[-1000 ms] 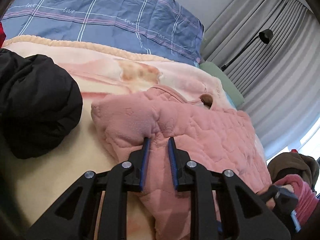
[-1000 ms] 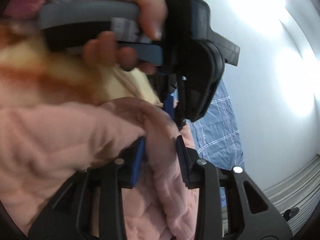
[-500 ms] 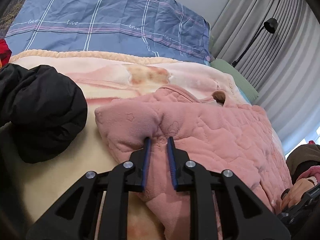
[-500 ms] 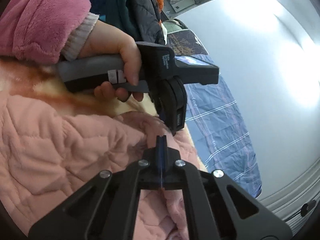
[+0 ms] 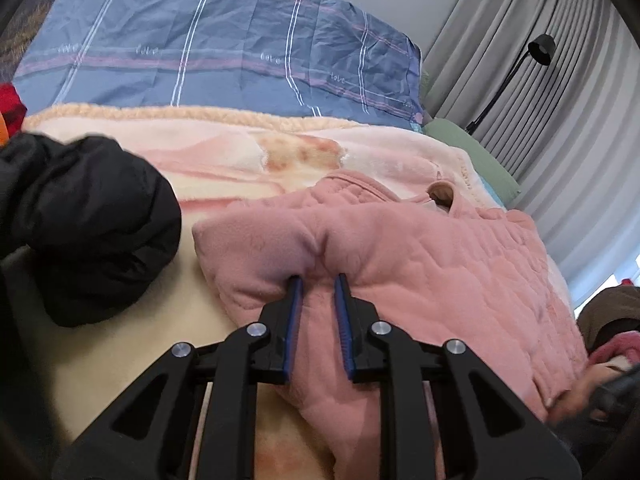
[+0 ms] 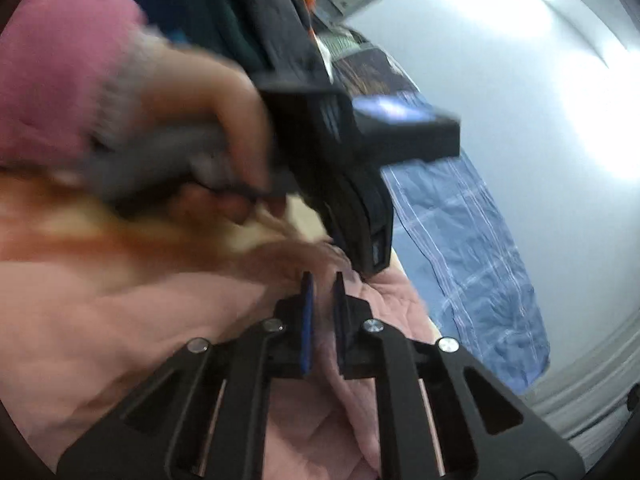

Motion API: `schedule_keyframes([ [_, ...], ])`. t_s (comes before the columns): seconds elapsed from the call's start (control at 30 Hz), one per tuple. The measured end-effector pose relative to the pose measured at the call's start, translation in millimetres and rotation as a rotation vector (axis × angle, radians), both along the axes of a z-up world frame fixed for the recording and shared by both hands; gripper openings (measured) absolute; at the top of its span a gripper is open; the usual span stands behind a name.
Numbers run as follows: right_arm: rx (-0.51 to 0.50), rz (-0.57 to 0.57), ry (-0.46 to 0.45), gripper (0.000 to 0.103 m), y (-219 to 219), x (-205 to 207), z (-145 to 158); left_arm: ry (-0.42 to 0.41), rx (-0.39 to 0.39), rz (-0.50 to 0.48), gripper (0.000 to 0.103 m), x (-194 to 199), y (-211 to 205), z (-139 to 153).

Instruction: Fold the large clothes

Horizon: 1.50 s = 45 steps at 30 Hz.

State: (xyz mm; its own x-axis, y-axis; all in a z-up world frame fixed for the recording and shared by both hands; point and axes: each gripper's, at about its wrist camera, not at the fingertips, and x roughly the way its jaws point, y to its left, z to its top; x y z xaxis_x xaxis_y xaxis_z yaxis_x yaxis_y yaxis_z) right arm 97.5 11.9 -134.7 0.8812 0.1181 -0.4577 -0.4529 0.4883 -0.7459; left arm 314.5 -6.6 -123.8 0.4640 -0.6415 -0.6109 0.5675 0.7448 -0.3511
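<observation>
The left gripper (image 5: 317, 282) is clamped on a fold of the pink quilted garment (image 5: 440, 272), its two blue-lined fingers (image 5: 295, 296) pressed into the fabric with a ridge of cloth bunched between them. The garment spreads ahead of and to the right of this gripper, lying on a cream and peach fleece blanket (image 5: 248, 152) that covers the bed. To the left of the gripper, just apart from the garment's edge, sits a black padded jacket (image 5: 80, 224) in a rumpled heap. Farther ahead, beyond the blanket's far hem, lies a blue checked sheet (image 5: 224, 44). Ahead and to the right stand grey curtains (image 5: 560, 128) with a black floor lamp (image 5: 540, 48) in front of them, and a green pillow (image 5: 472, 152) lies below the lamp.

In the right wrist view the right gripper (image 6: 322, 280) has its fingers close together with pink fabric running between them; it appears to be gripping the garment (image 6: 120, 340), though motion blur makes the contact hard to judge. Directly ahead of it, the person's left hand (image 6: 212, 128), in a pink fleece sleeve (image 6: 60, 72), holds the handle of the other gripper (image 6: 376, 256), whose tip meets the garment just beyond the right gripper's fingers
</observation>
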Motion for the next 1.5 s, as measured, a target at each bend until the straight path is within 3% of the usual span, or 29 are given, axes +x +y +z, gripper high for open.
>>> schedule_keyframes([
  [0.1,-0.152,0.019,-0.034,0.008,-5.8,-8.7,-35.2,-0.034,0.052,0.008,0.02,-4.4,-8.5,-1.7],
  [0.17,-0.067,-0.009,0.001,0.008,-9.7,-10.3,-20.4,-0.071,0.075,0.008,0.02,-10.8,-10.0,0.2],
  [0.23,0.121,-0.052,0.092,0.014,-21.9,-11.5,12.6,-0.077,0.073,0.008,0.02,-12.3,-8.1,0.8],
  [0.3,0.235,-0.111,0.096,0.022,-39.7,-9.6,35.5,-0.086,0.075,0.011,0.021,-15.3,-7.5,3.2],
  [0.4,0.457,-0.343,0.127,0.025,-102.9,14.5,63.5,-0.132,0.09,0.013,0.026,-30.2,-6.4,13.4],
  [0.47,0.626,-0.566,0.185,0.025,-167.1,35.1,63.0,-0.144,0.023,-0.034,0.038,-45.2,-3.7,26.4],
  [0.53,0.727,-0.839,0.309,0.044,-237.0,55.4,36.8,-0.138,-0.003,-0.084,0.042,-56.5,-8.7,30.6],
  [0.57,0.783,-0.914,0.427,0.044,-267.3,64.8,13.9,-0.138,0.087,-0.085,0.042,-60.9,-21.5,24.0],
  [0.6,0.897,-0.888,0.527,0.044,-289.3,69.1,-2.0,-0.151,0.206,-0.079,0.042,-64.4,-36.1,11.4],
  [0.63,1.009,-0.836,0.565,0.043,-307.0,69.1,-7.6,-0.207,0.35,-0.066,0.044,-71.8,-54.2,-7.9],
  [0.7,1.046,-0.84,0.555,0.042,-311.1,65.5,-4.5,-0.324,0.474,-0.042,0.044,-87.2,-71.1,-16.5],
  [0.73,0.991,-0.847,0.52,0.044,-305.2,65.8,-3.0,-0.345,0.526,-0.031,0.044,-90.2,-77.2,-16.5],
  [0.83,0.89,-0.851,0.46,0.045,-286.3,61.6,-2.2,-0.368,0.579,-0.009,0.044,-95.0,-80.7,-14.0],
  [0.9,0.936,-0.847,0.482,0.045,-294.2,53.0,-3.4,-0.345,0.594,0.011,0.044,-95.4,-79.7,-2.4],
  [1.0,1.036,-0.825,0.52,0.045,-314.9,64.7,-2.8,-0.305,0.528,0.054,0.045,-102.8,-81.6,36.8],
  [1.03,1.044,-0.82,0.517,0.045,-316.1,65.6,-4.2,-0.309,0.465,0.04,0.05,-109.2,-86.7,53.3],
  [1.1,1.032,-0.818,0.499,0.046,-312.3,61.9,-1.0,-0.319,0.417,0.023,0.066,-115.3,-103.1,66.8],
  [1.13,1.028,-0.813,0.491,0.046,-311.3,61.5,-0.3,-0.321,0.412,0.02,0.077,-114.0,-115.2,66.2],
  [1.17,1.04,-0.805,0.491,0.046,-312.4,64.1,-0.7,-0.313,0.433,0.022,0.08,-108.9,-124.3,59.4],
  [1.23,1.141,-0.792,0.533,0.046,-326.4,57.9,5.5,-0.246,0.538,0.033,0.08,-87.2,-143.6,23.0],
  [1.27,1.226,-0.788,0.567,0.046,-338.5,53.9,9.6,-0.182,0.596,0.044,0.086,-74.8,-148.9,-15.6],
  [1.33,1.389,-0.807,0.637,0.049,-375.9,39.7,17.8,-0.206,0.5,0.071,0.087,-77.9,-137.4,-26.2],
  [1.37,1.455,-0.819,0.637,0.05,-396.4,31.9,22.3,-0.194,0.472,0.07,0.086,-76.3,-132.1,-22.0],
  [1.4,1.524,-0.826,0.623,0.056,-420.0,25.2,27.2,-0.186,0.453,0.066,0.086,-75.5,-128.5,-20.3],
  [1.43,1.565,-0.893,0.563,0.069,-455.7,14.3,35.7,-0.184,0.434,0.061,0.086,-75.0,-124.8,-21.2],
  [1.47,1.568,-0.973,0.481,0.073,-483.8,6.2,42.4,-0.183,0.428,0.061,0.086,-74.4,-124.5,-21.7],
  [1.5,1.561,-1.101,0.339,0.074,-524.9,-7.0,51.3,-0.185,0.43,0.062,0.086,-75.0,-126.2,-22.3],
])
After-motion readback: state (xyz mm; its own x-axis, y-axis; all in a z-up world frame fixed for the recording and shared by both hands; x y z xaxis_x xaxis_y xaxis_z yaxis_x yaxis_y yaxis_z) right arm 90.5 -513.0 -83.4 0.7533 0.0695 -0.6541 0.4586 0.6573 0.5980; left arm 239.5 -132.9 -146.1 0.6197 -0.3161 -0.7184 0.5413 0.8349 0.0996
